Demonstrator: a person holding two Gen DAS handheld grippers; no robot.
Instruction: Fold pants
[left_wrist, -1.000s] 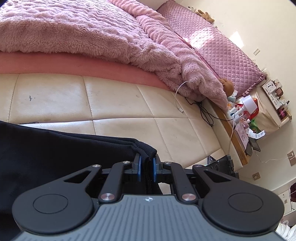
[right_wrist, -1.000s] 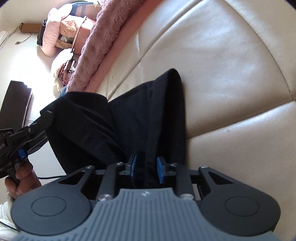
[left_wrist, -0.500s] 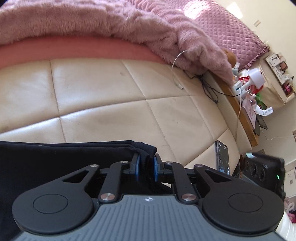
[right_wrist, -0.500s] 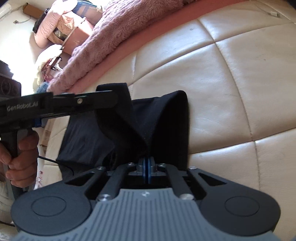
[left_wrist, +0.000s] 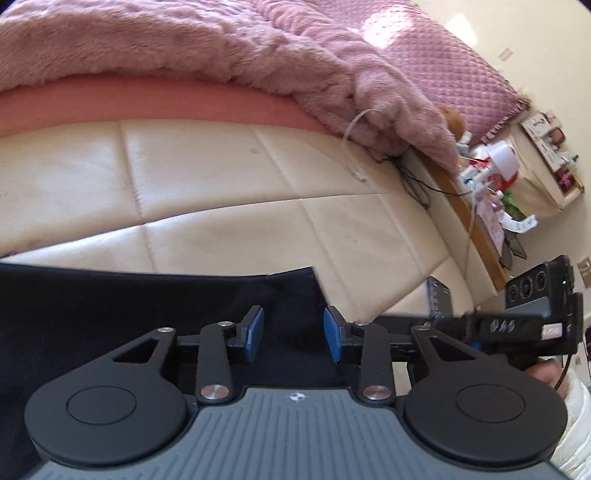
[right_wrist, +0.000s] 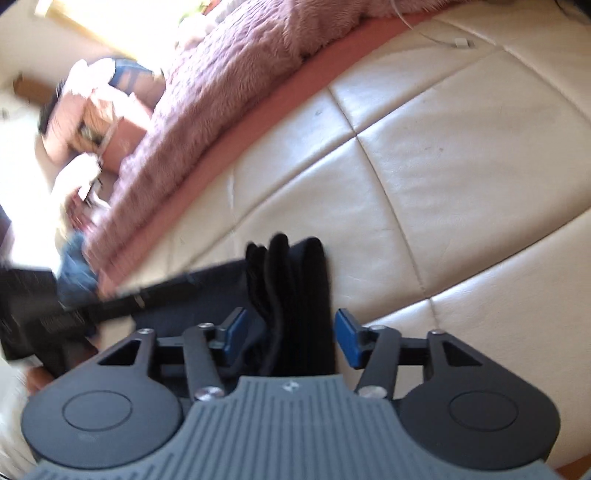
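Now the black pants (left_wrist: 147, 306) are laid folded on the cream cushioned surface (left_wrist: 229, 177), near the pink blanket (left_wrist: 221, 44). Both the left gripper (left_wrist: 293, 334) and the right gripper (right_wrist: 291, 338) have just been opened, with cloth between but unpressed.

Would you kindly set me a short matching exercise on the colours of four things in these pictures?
Things:
1. pants
2. blanket
3. cushion
4. pads

Colours:
a. cream
b. blue
c. black
d. pink

Pairs: 1-c, 2-d, 3-a, 4-b
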